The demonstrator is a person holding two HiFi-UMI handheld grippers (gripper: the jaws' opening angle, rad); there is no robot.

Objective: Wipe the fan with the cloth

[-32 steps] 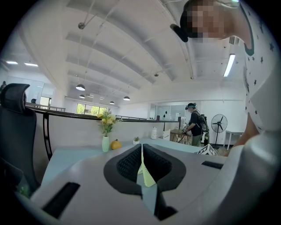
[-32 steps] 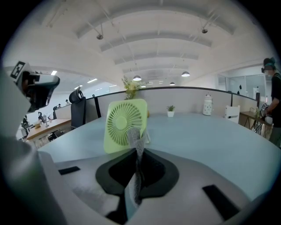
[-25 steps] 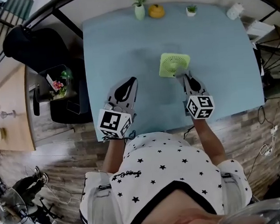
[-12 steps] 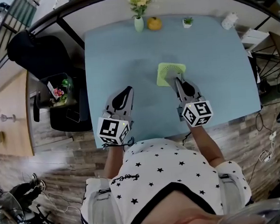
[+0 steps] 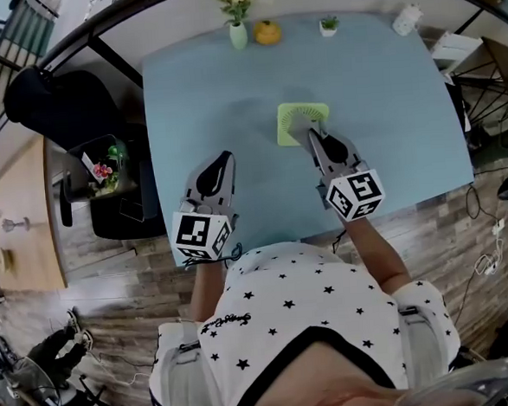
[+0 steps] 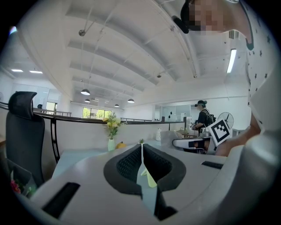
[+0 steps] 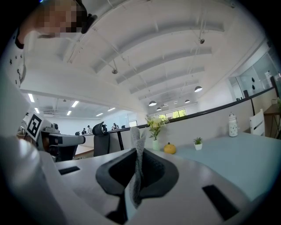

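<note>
The left gripper (image 5: 224, 159) is kept pressed together, idle over the near side of the table (image 5: 387, 119). The cloth (image 7: 136, 149) is pinched in the right gripper (image 5: 308, 136), which has been carried within the last second from the near corner of the fan (image 5: 302, 114) onto its grille. With the fan lying flat at mid-table, wiping is judged to be just beginning.

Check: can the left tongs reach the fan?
Probably yes: only bare table lies between the left tongs and the fan. The right tongs, shut on the cloth, sit at its near edge.
</note>
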